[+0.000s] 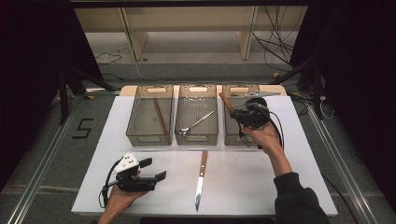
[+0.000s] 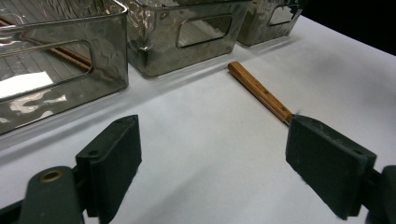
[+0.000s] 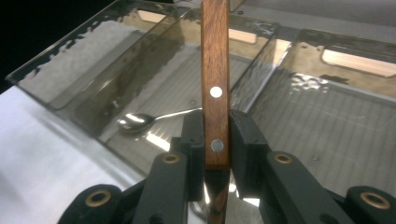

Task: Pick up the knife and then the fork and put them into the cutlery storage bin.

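My right gripper (image 1: 239, 113) is shut on the wooden handle (image 3: 215, 56) of a fork (image 1: 226, 101). Its metal tines (image 1: 243, 138) hang down over the front of the right clear bin (image 1: 239, 88). In the right gripper view the jaws of that gripper (image 3: 216, 122) press the riveted handle from both sides, above the wall between the middle and right bins. My left gripper (image 1: 154, 169) rests open on the white table (image 1: 280, 186) at the front left, nothing between its jaws. A wooden-handled knife (image 1: 201, 179) lies to its right, its handle (image 2: 259, 91) beyond the open left gripper (image 2: 212, 126).
Three clear bins stand in a row at the back of the table. The left bin (image 1: 148, 140) holds a brown stick (image 1: 160, 115). A spoon (image 1: 196, 122) lies in the middle bin (image 1: 196, 139). Cables trail on the floor behind.
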The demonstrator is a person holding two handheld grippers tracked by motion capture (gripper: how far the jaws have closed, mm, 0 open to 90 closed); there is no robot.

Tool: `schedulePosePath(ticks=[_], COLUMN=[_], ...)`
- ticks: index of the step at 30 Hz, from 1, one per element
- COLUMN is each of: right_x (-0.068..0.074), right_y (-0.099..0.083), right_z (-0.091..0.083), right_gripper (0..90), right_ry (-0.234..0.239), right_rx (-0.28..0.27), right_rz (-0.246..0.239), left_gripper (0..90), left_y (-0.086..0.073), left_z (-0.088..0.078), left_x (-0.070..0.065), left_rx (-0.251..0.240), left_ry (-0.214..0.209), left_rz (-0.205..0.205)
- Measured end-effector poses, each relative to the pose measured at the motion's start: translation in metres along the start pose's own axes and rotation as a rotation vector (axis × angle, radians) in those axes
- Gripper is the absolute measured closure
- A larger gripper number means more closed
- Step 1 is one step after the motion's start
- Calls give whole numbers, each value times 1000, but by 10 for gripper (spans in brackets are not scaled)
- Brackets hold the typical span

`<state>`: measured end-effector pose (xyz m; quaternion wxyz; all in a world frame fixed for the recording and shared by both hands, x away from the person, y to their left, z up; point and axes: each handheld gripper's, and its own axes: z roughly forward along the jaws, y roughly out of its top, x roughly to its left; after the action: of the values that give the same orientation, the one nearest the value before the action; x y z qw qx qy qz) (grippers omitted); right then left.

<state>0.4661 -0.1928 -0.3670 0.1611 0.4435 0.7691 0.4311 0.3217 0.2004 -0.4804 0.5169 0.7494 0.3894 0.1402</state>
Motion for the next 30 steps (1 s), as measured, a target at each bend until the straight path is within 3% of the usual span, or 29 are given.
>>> schedulePosePath(ticks=[11,30], right_x=[-19,-39], right_y=[11,24], right_z=[11,26], right_gripper=[773,772], right_ry=[-60,-142], right_rx=[9,46], right_rz=[45,74], left_gripper=[180,180], left_y=[0,0], left_z=[-1,0], left_x=[1,0], left_rx=[-2,0], left_ry=[-2,-5], left_rz=[0,-2])
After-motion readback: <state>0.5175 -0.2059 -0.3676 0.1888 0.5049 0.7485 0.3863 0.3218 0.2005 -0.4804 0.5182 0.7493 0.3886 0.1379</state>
